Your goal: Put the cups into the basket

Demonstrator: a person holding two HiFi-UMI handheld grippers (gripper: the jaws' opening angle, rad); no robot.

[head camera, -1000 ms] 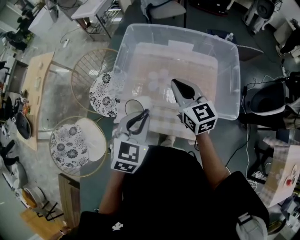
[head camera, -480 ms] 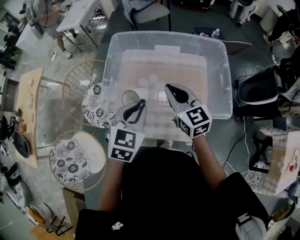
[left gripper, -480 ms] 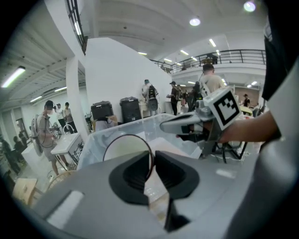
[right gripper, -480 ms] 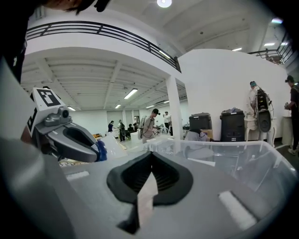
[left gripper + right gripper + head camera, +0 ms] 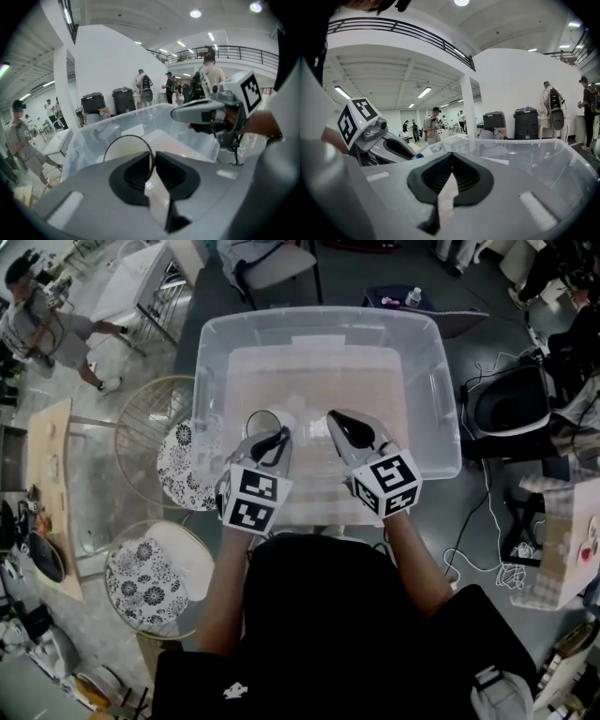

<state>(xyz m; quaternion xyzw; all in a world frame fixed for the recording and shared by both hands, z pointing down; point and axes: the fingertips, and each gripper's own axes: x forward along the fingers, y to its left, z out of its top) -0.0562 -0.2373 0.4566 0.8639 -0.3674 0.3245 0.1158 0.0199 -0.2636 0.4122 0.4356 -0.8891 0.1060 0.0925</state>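
Left claw (image 5: 279, 434) pinches a cup (image 5: 126, 149) by its rim over the clear basket (image 5: 319, 321). Right claw (image 5: 336, 418) is pressed together, empty. Both cubes carry black-and-white square markers.

The floor (image 5: 448, 498) is grey. In the head view, two round wire chairs (image 5: 183, 465) with flowered cushions stand at nine o'clock, and beyond them a light wooden table (image 5: 52, 488). A white table (image 5: 141, 277) is at eleven o'clock and a grey chair (image 5: 277, 263) at twelve o'clock. Cables (image 5: 488, 507) lie at three o'clock. The walls (image 5: 110, 65) are white, with black bins (image 5: 526, 123) in front. Above runs a railed balcony (image 5: 401, 30), and the ceiling lights (image 5: 196, 13) are lit.
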